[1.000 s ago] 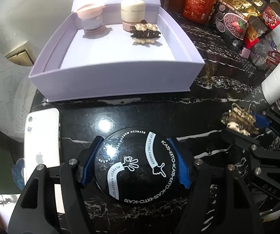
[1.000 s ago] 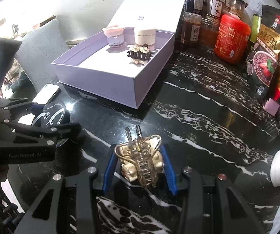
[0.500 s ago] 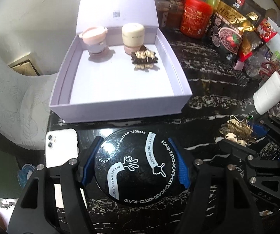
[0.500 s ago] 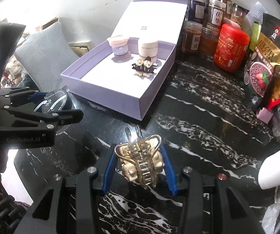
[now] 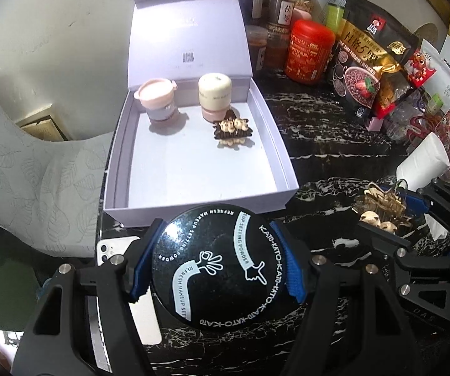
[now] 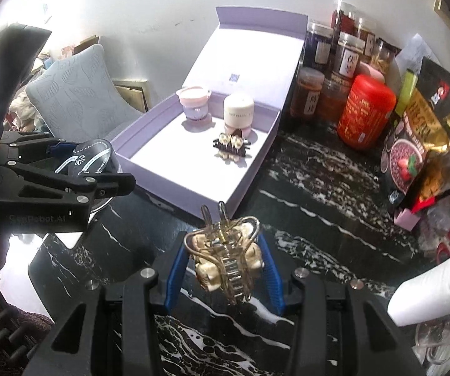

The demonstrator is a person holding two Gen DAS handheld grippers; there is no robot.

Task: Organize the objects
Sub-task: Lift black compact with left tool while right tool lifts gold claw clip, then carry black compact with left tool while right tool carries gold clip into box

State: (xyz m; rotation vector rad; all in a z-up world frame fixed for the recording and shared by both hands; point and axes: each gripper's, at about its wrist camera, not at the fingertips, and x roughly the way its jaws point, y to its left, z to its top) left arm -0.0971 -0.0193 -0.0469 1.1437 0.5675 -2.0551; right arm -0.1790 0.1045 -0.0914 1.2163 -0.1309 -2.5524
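Both grippers have risen since the earlier frames, so the lilac box (image 5: 193,169) now shows whole, lid up, at upper centre. The left gripper (image 5: 217,264) pinches a black powder compact (image 5: 222,266) by its rim; the compact hides most of a white phone (image 5: 112,247) at lower left. The right gripper (image 6: 222,269) pinches a gold hair clip (image 6: 225,260). Inside the box stand a pink jar (image 5: 159,100), a cream jar (image 5: 215,94) and a dark clip (image 5: 232,128). The black marble counter (image 6: 319,188) carries jars and snack bags at right, their labels blurred. A grey cushion (image 6: 77,94) sits at left against a white wall.
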